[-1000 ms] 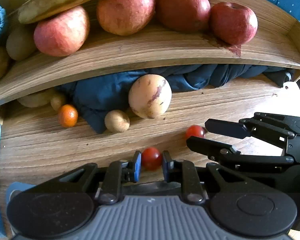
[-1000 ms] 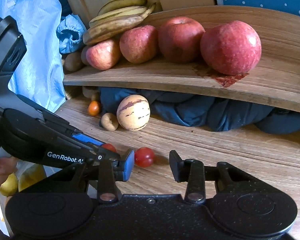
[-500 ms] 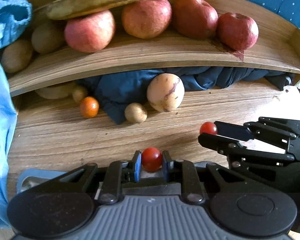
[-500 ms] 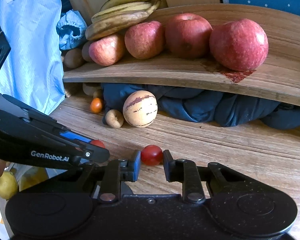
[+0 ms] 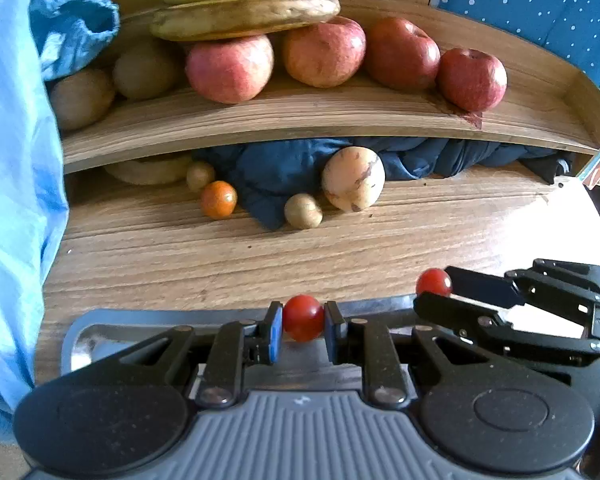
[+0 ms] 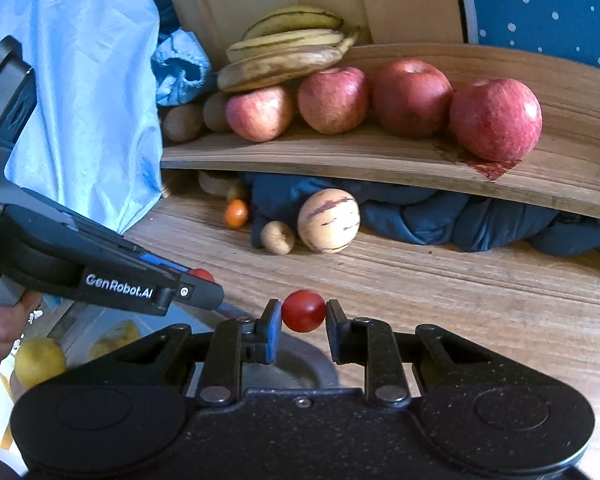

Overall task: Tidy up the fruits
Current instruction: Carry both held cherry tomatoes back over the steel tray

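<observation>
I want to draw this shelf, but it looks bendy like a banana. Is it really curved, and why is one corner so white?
Left wrist view: the fisheye lens bows the wooden shelf; sunlight glare whitens the table at right. Right wrist view: the shelf bows too, and the blue cloth at the left edge looks soft and blurry.

Left gripper (image 5: 303,322): clamped on a cherry tomato (image 5: 302,317), above a grey tray (image 5: 100,330).
Right gripper (image 5: 436,286): enters from the right, pinching a second cherry tomato (image 5: 433,282).
Shelf (image 5: 300,120): four apples (image 5: 324,56) in a row, bananas (image 5: 244,8) resting on top.
Table (image 5: 180,256): a pale striped melon (image 5: 353,184), an orange fruit (image 5: 218,199) and a dark blue cloth (image 5: 284,164) under the shelf.
</observation>
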`<action>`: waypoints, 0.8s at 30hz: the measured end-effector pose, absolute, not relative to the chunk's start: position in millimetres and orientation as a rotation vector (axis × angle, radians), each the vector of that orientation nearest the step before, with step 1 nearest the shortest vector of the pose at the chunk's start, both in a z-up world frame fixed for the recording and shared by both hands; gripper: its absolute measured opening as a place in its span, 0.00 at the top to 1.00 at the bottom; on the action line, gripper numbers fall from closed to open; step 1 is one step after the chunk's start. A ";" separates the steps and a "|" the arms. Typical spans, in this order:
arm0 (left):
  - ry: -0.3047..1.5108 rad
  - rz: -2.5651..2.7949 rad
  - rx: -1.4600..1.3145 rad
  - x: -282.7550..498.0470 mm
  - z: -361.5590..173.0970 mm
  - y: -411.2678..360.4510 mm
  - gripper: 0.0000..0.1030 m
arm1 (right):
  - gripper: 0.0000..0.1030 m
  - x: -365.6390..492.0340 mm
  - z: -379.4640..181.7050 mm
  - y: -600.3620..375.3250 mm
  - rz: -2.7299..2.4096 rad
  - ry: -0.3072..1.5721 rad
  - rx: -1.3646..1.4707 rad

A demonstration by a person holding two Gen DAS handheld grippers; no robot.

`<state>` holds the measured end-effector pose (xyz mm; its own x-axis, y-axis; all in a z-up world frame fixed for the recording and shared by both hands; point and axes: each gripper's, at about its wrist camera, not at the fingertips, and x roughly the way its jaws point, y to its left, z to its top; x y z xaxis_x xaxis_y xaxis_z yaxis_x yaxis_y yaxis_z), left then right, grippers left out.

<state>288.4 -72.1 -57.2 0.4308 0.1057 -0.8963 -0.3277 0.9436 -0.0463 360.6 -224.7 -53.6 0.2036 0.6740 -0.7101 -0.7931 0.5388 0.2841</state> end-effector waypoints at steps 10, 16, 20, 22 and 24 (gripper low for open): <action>1.062 0.285 -0.234 247.9 -43.9 -54.6 0.78 | 0.76 312.8 -38.2 -226.9 1.005 0.896 -0.180; 1.057 0.292 -0.250 219.5 -41.2 -43.9 0.78 | 0.76 280.8 -30.3 -226.0 1.005 0.896 -0.191; 1.056 0.298 -0.266 201.4 -42.0 -35.2 0.78 | 0.76 260.9 -24.1 -223.4 1.016 0.891 -0.208; 1.059 0.300 -0.273 193.5 -43.6 -31.8 0.78 | 0.76 251.5 -20.6 -222.2 1.022 0.885 -0.218; 1.063 0.301 -0.280 186.0 -46.1 -28.4 0.78 | 0.76 242.4 -17.9 -221.0 1.027 0.880 -0.229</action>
<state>186.0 -28.4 -46.1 0.4526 0.1068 -0.8853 -0.3733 0.9243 -0.0793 242.4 -221.0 -17.9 0.2204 0.6479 -0.7292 -0.8198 0.5281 0.2214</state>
